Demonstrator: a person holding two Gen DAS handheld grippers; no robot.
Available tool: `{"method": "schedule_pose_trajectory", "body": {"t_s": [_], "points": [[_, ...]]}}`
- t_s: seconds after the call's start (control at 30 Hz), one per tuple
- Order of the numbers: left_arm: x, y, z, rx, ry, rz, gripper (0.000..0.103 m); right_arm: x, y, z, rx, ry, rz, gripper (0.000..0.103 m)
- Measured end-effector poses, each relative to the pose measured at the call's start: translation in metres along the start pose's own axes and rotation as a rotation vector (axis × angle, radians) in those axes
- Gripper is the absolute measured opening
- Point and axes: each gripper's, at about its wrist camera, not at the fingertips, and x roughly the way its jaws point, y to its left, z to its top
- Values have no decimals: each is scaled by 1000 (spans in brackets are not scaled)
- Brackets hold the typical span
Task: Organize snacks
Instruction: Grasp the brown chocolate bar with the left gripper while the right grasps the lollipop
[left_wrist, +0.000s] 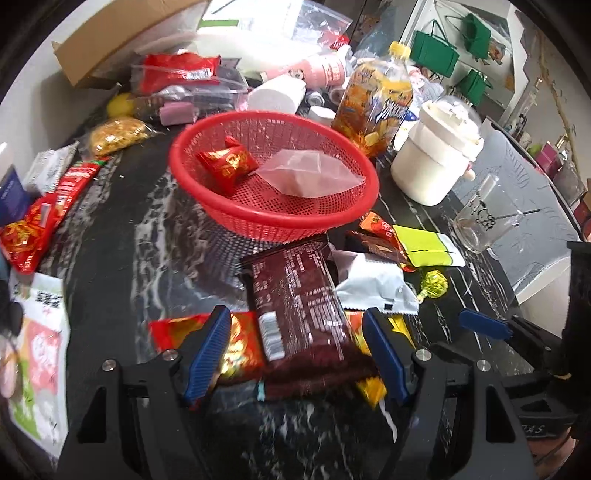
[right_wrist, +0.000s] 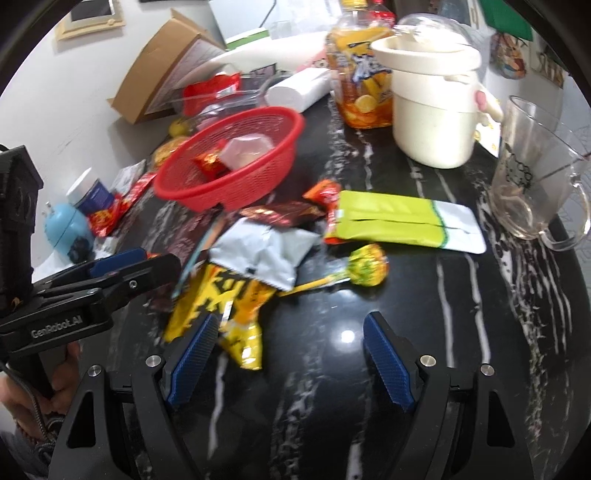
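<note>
The red basket (left_wrist: 273, 218) stands at the middle of the dark marbled worktop (left_wrist: 110, 258) and holds a red snack packet (left_wrist: 227, 164) and a clear bag (left_wrist: 310, 173). The loose snacks lie in an overlapping heap just in front of it.

On the left, the left hand-held gripper (left_wrist: 295, 354) is held open, not yet gripping, with the dark brown wrapper (left_wrist: 303, 314) between its jaws. This wrapper overlaps a red and gold packet (left_wrist: 236, 347) and a yellow packet (right_wrist: 229, 306); if the jaws are closed here, a neighbouring packet may be pinched as well, or the heap dragged. A white pouch (left_wrist: 373, 284) lies touching the wrapper's right edge.

On the right, the right hand-held gripper (right_wrist: 288, 362) is opened wide and holds nothing; only bare worktop and the yellow packet's corner lie between its pads. A lollipop (right_wrist: 365, 269) and a green sachet (right_wrist: 402, 221) lie ahead.

Further right, a glass mug (right_wrist: 539, 184) and a white pot (right_wrist: 436, 107) stand near; a wide sweep could knock them. The two grippers work close together, so a collision is possible.
</note>
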Motion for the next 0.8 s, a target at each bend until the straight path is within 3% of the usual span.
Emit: {"method": "schedule_pose_trajectory", "body": {"t_s": [0.3,0.4,0.53,0.8], "points": [[20,0,9,12,14,37,72,8,-20,9,17,-2,-44,82],[25,-5,8,47,24,48,56,12,-25,13,14,-4,-60,80],[27,-13,8,91,14,84,48,16,-32,18,14,-11,-79,74],[13,-19,5,108,-7,90,47,25,-42,25,20,-11,-67,57]]}}
